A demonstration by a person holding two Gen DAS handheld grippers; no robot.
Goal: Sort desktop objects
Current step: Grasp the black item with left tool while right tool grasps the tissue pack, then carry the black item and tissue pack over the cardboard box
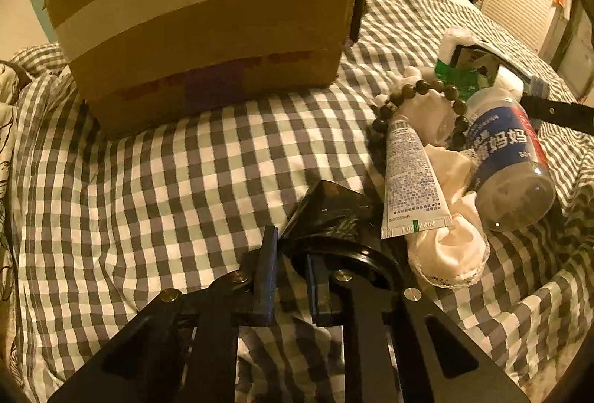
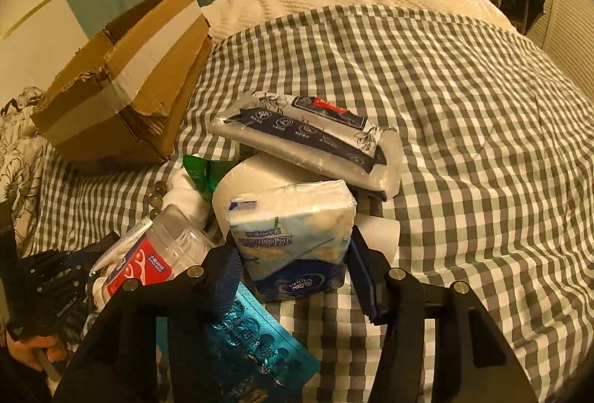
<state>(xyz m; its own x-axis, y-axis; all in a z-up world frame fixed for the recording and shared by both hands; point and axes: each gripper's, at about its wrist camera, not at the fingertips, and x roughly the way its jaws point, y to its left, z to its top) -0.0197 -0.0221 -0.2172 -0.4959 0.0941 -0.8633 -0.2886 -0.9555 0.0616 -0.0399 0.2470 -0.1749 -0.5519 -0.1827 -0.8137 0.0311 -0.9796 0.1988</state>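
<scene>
A bed (image 2: 464, 98) under a grey-and-white checked cover carries everything here. Toward its far left stands an open cardboard box (image 1: 208, 32) with a band of pale tape round its sides.

Near the middle of the bed lies a heap of small things. In the right wrist view a flat wet-wipes pack (image 2: 308, 136) rests on top at the far side, partly over a white paper cup (image 2: 252, 180). In front of that stands a tissue pack (image 2: 293, 247), and a teal sachet (image 2: 256, 343) lies nearest the camera. In the left wrist view a clear bottle (image 1: 508, 158) with a blue-and-red label lies on its side, beside a white tube (image 1: 412, 180), a string of dark beads (image 1: 419, 95) and white lacy cloth (image 1: 449, 251).

The right gripper (image 2: 293, 277) has its fingers on either side of the tissue pack, touching its flanks.

The left gripper (image 1: 293, 273) is pinched together on the rim of a small black container (image 1: 334, 213) lying on the cover, just left of the tube.
</scene>
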